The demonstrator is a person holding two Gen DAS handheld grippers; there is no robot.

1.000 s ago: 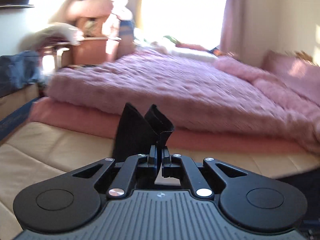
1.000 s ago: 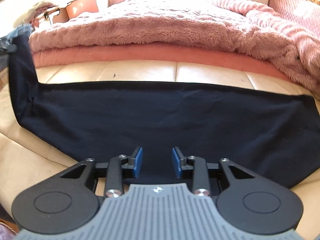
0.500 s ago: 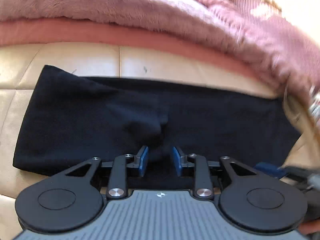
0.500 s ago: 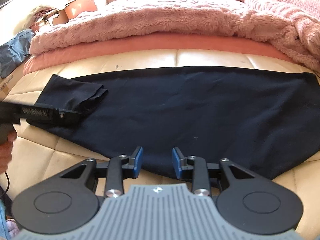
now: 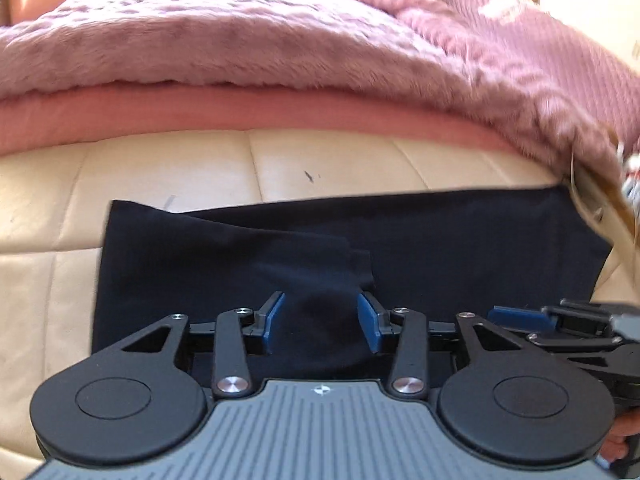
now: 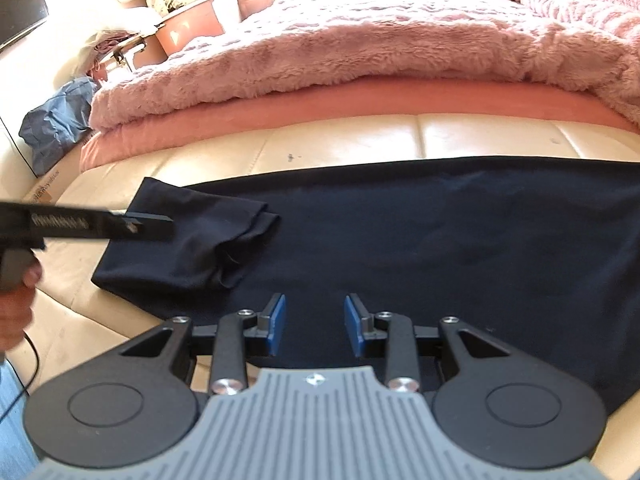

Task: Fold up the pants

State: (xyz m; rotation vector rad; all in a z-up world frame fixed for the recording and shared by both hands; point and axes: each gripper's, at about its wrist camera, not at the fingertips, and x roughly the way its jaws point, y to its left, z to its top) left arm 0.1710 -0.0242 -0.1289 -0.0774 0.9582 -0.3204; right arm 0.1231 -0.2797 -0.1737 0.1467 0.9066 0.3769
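Dark navy pants (image 6: 440,224) lie flat across a cream leather bench (image 6: 360,140). Their left end is folded over into a rumpled flap (image 6: 208,240); the same flap (image 5: 240,256) shows in the left wrist view. My left gripper (image 5: 320,322) is open and empty just above the flap's near edge; it appears from the side in the right wrist view (image 6: 132,226). My right gripper (image 6: 314,322) is open and empty over the near edge of the pants' middle; its fingertips (image 5: 520,314) show at the right of the left wrist view.
A fluffy pink blanket (image 6: 360,44) on a pink mattress (image 6: 320,104) rises right behind the bench. A blue bag (image 6: 60,120), an orange tub (image 6: 192,28) and clutter stand at the far left. A cable (image 6: 24,372) hangs by the left hand.
The left gripper opened, let go of the pant leg end it carried and laid it folded over the pants. Its jaws have since opened wider. The right gripper stayed open near the front edge.
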